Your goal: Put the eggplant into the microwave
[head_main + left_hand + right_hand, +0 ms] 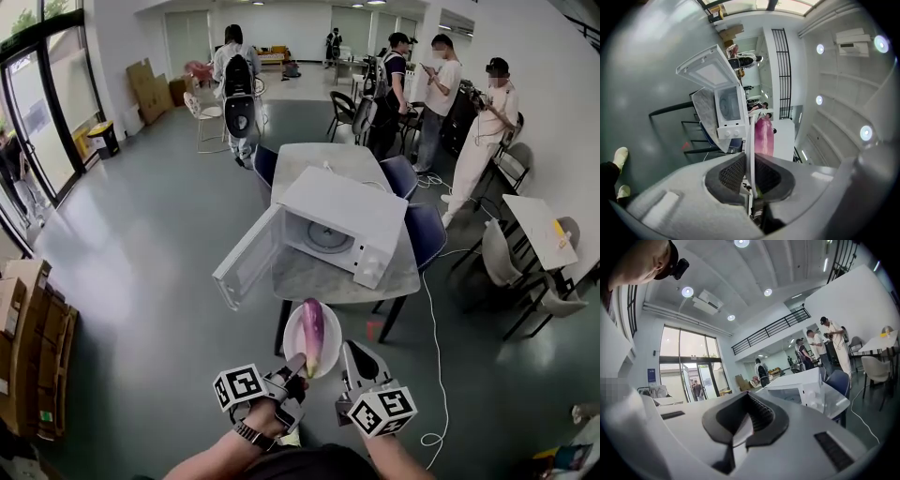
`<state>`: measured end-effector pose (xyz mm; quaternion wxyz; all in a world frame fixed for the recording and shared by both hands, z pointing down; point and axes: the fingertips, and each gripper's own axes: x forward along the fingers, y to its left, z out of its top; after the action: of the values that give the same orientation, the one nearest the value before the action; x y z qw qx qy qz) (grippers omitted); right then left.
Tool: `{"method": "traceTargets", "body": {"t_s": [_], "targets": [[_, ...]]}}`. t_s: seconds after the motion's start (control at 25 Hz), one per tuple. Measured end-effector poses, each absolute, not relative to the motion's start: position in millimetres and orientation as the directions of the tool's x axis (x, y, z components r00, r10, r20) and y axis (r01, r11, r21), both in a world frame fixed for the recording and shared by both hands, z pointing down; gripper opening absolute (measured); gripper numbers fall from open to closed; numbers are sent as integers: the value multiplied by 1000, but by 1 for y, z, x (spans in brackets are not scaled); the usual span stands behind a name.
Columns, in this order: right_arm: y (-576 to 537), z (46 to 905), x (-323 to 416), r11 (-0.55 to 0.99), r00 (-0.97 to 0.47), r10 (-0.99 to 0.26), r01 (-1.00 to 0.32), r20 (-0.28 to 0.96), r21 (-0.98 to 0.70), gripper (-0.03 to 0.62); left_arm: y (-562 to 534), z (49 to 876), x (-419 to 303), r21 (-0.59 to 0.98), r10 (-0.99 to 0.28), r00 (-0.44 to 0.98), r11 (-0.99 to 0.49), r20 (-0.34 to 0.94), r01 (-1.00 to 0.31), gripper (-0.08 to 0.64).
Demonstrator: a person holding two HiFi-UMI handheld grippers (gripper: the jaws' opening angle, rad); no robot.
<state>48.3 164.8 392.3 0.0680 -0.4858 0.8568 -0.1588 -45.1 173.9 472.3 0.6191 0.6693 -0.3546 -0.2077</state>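
Note:
A purple eggplant [313, 335] lies on a white plate [292, 339] held in the air just before the table's near edge. My left gripper [296, 367] is shut on the plate's near rim. In the left gripper view the plate [750, 140] stands edge-on between the pads, with the eggplant [764, 136] beyond them. The white microwave [347, 211] sits on the grey table [319, 159], its door [246, 260] swung wide open to the left and the turntable showing inside. My right gripper [352, 353] hangs just right of the plate, shut and holding nothing.
Blue chairs [427, 232] stand round the table. A white cable [433, 356] runs over the floor at the right. Several people stand at the back of the room. Cardboard boxes [37, 347] are stacked at the left; white tables and chairs [534, 230] stand at the right.

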Motion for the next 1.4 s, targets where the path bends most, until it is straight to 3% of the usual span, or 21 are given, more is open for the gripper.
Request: {"method": "traceTargets", "body": {"t_s": [0.56, 1.4], "targets": [[87, 404, 26, 456, -507, -861, -813, 53, -362, 2, 94, 491, -62, 975, -704, 684, 55, 192, -217, 32], [-90, 421, 27, 577, -638, -767, -734, 72, -357, 2, -62, 534, -45, 968, -755, 614, 116, 232, -223, 32]]}}
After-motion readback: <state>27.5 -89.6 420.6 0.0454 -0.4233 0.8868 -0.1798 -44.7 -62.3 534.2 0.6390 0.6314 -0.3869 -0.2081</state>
